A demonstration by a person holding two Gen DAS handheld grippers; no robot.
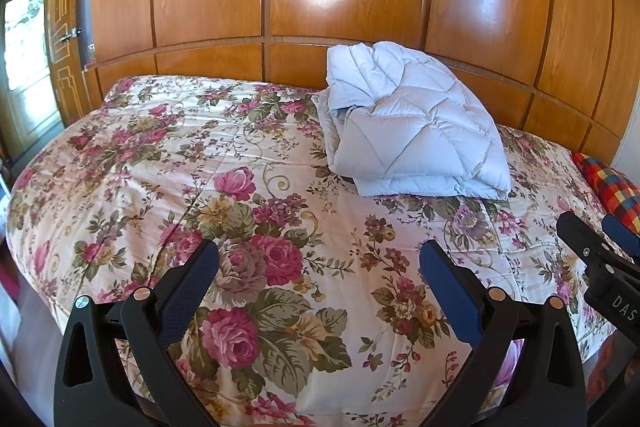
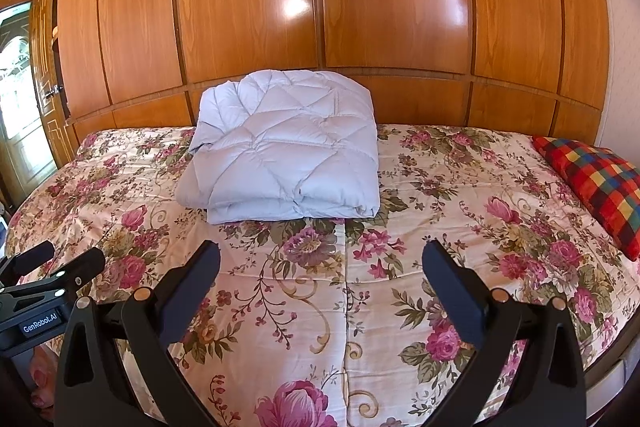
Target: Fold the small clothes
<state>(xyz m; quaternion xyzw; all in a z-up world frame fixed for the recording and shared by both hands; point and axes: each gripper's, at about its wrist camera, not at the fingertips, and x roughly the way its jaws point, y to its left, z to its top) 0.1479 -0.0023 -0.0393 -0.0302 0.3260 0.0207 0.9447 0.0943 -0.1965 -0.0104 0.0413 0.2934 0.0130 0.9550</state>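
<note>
A pale blue quilted item (image 1: 412,123) lies folded in a thick bundle at the far side of the bed, against the wooden wall; it also shows in the right wrist view (image 2: 284,151). My left gripper (image 1: 320,263) is open and empty, held above the near part of the floral bedspread (image 1: 224,187), well short of the bundle. My right gripper (image 2: 320,263) is open and empty, also above the near part of the bedspread (image 2: 440,203). The right gripper shows at the right edge of the left wrist view (image 1: 600,247). The left gripper shows at the left edge of the right wrist view (image 2: 60,259).
A red checked pillow (image 2: 596,183) lies at the bed's right end; it also shows in the left wrist view (image 1: 612,187). A glossy wooden panelled wall (image 2: 320,7) runs behind the bed. A door with glass (image 1: 24,39) stands at the far left.
</note>
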